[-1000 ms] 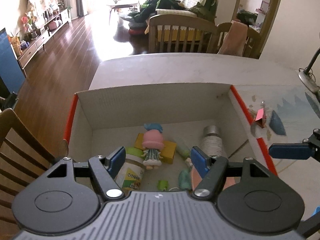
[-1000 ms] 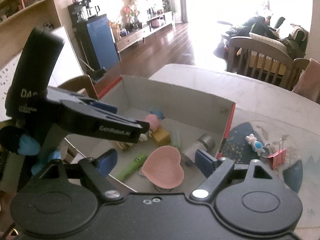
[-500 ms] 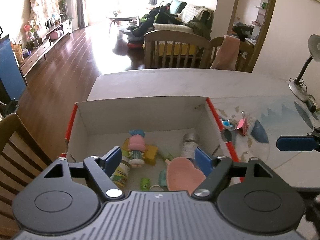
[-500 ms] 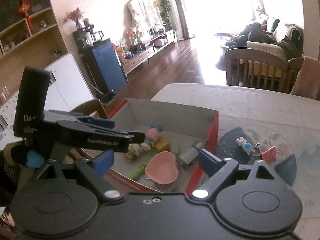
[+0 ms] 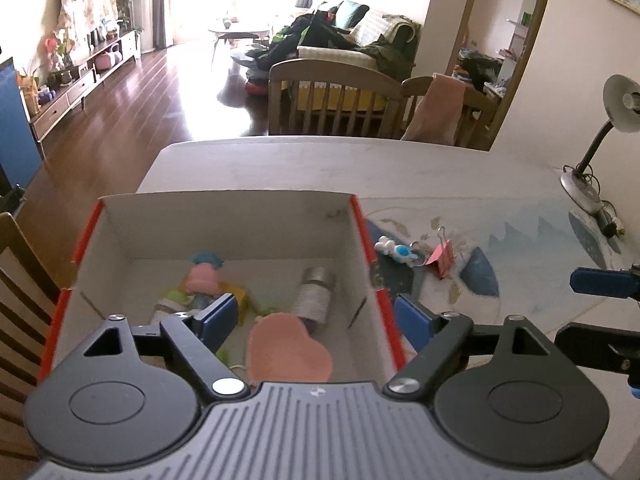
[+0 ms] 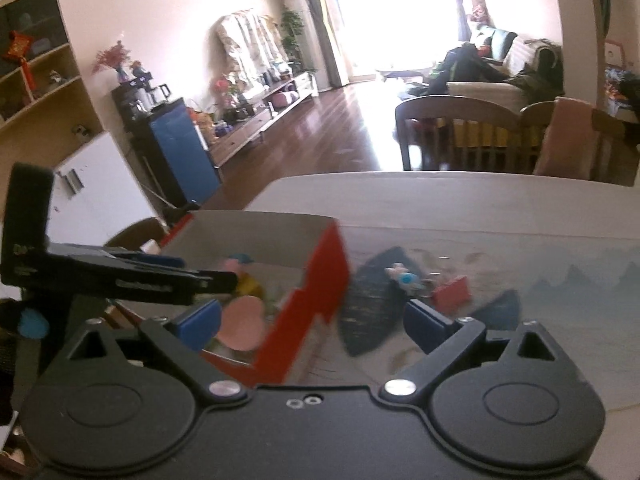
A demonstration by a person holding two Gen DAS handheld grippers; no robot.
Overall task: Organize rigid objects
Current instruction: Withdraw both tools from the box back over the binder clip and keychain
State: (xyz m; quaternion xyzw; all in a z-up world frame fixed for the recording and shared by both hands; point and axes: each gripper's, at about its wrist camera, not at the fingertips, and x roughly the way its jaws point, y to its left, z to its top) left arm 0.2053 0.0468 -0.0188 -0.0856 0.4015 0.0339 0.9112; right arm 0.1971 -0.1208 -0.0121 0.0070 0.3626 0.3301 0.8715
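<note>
Two items left: I count a small white-and-blue figure [image 5: 394,249] and a pink binder clip [image 5: 442,258] out on the patterned mat [image 5: 520,248], just beside the box's right wall and near each other; I judge these are what remains to tidy.
Box: my cardboard box [image 5: 224,216] with red outer sides sits at the near left of the table [image 5: 320,168], open top towards both grippers, which I take to be why everything is being gathered there.
Box contents: a pink heart-shaped dish [image 5: 288,354] lies nearest me, a silver ribbed cylinder [image 5: 314,296] on its side just beyond it, a doll with a pink hat [image 5: 204,276] lying over a yellow block [image 5: 236,294], and green bits I cannot name.
Look of the things: hard, small, plastic or metal by their sheen; I judge the clip's wire handles give the easiest purchase.
Left gripper [image 5: 316,318]: jaws opening, nothing between the blue pads; it hangs over the box's right side, the right pad outside the red wall.
Right gripper [image 6: 312,322]: jaws opening, also empty; its view is blurred, with the box's red corner between the pads and the mat items just ahead.
Step, as I judge it: both tools free, so next is a reach to the mat.
Risk: the figure is tiny and may slip from wide pads.
</note>
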